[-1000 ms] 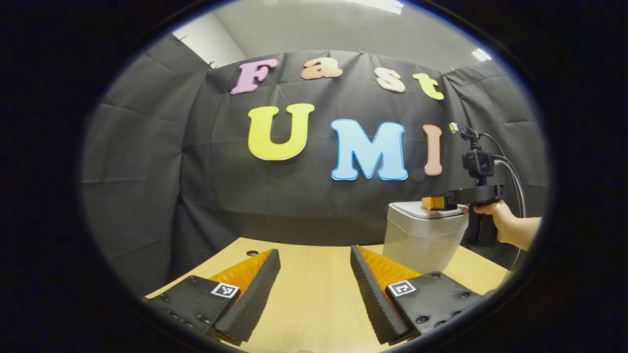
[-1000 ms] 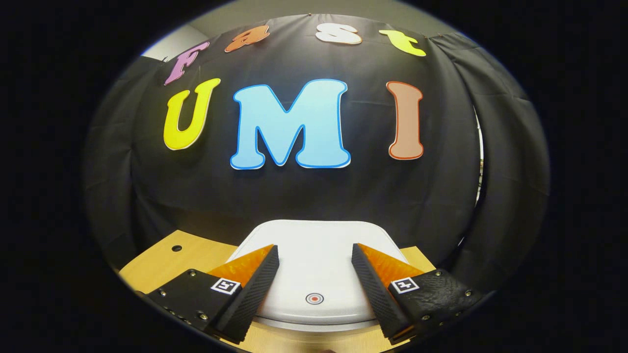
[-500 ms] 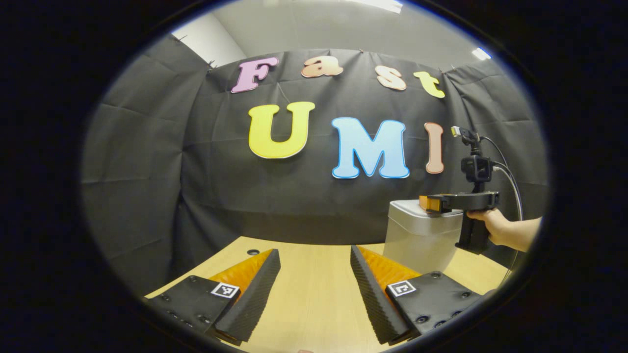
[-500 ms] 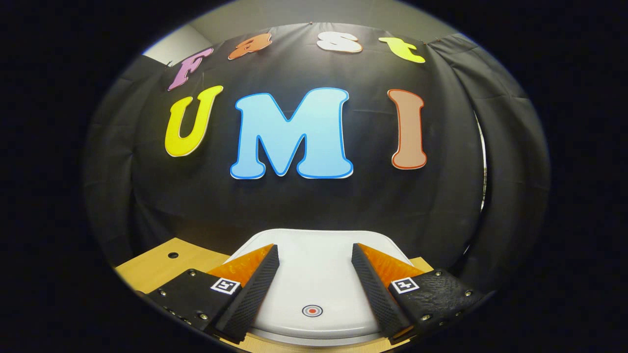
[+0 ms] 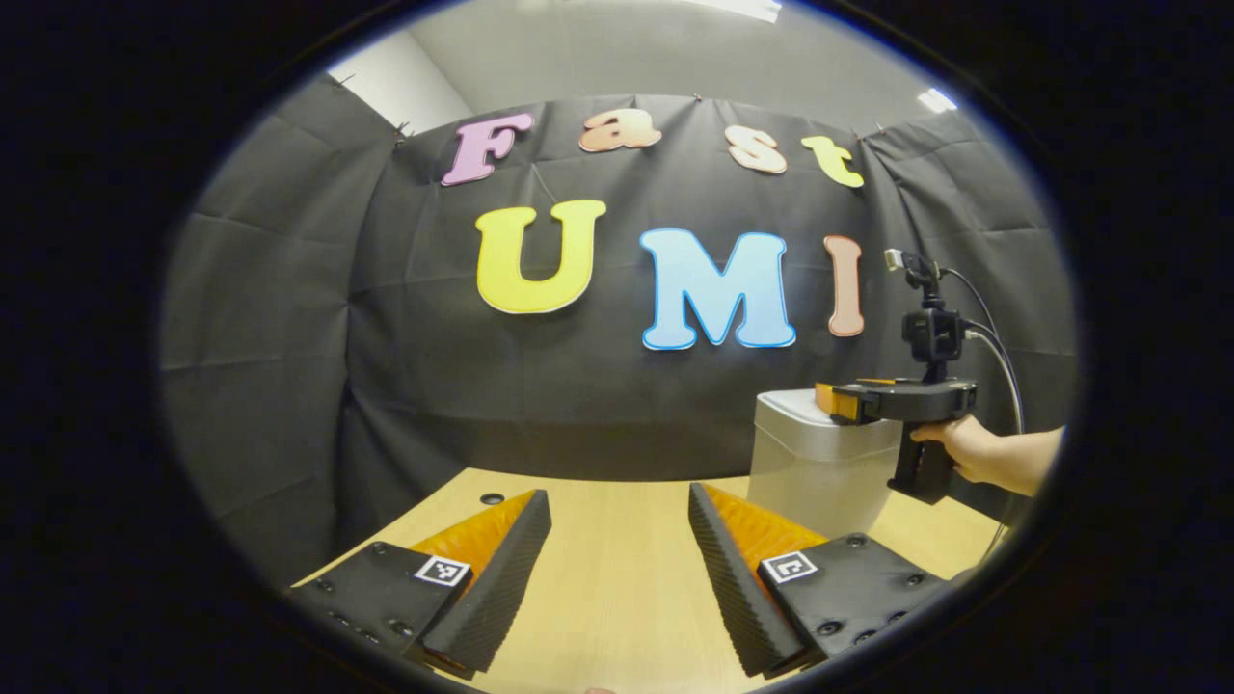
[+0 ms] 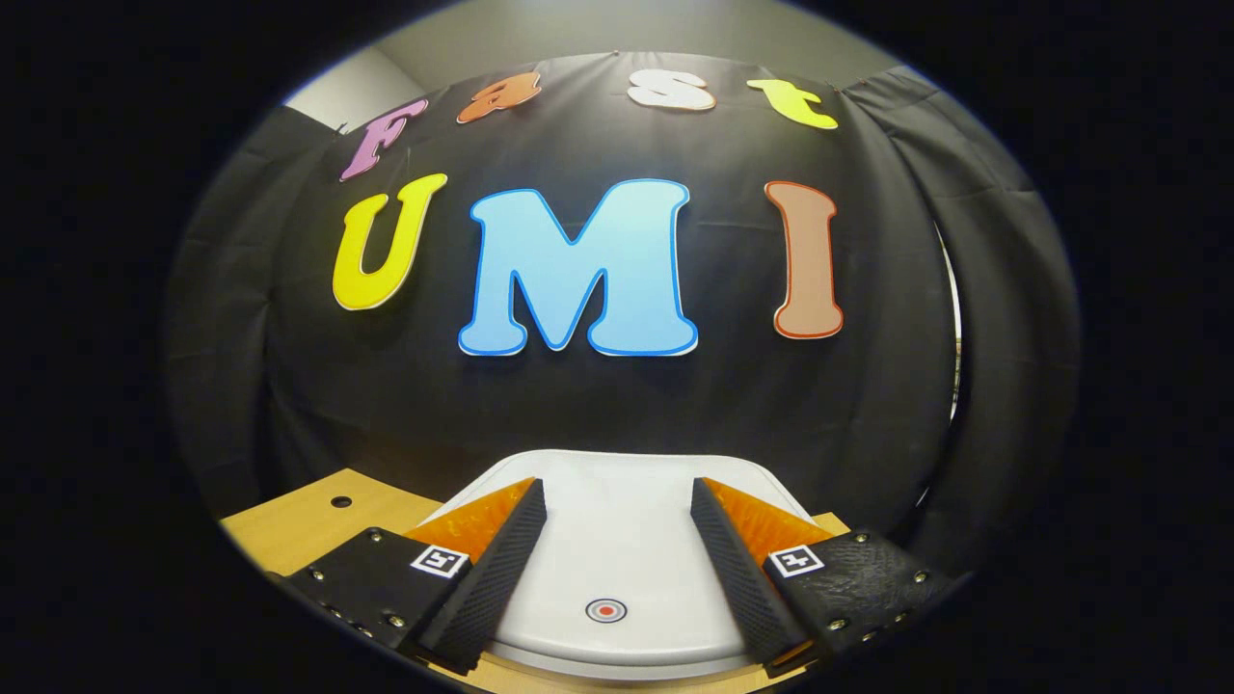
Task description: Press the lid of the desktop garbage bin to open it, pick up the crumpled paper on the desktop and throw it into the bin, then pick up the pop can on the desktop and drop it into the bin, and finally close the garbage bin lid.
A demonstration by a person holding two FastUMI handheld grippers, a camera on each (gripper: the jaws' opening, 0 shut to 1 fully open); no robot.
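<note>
In the left gripper view, the left gripper (image 5: 617,506) hangs low over the wooden table (image 5: 617,598), its two fingers (image 5: 501,564) spread wide apart with bare tabletop between them; they hold nothing and touch nothing. A small dark hole (image 5: 493,498) sits in the table near the far left edge. Farther right stands the bin (image 5: 819,472), pale and upright, its lid (image 5: 792,403) down. The right gripper (image 5: 831,402) reaches over the lid from the right, held by a hand (image 5: 954,448); whether it touches the lid I cannot tell.

In the right gripper view, that gripper's fingers (image 6: 492,569) are also spread wide, empty, above the white lid, with a small red-centred round button (image 6: 605,609) lying between them nearer the camera.
</note>
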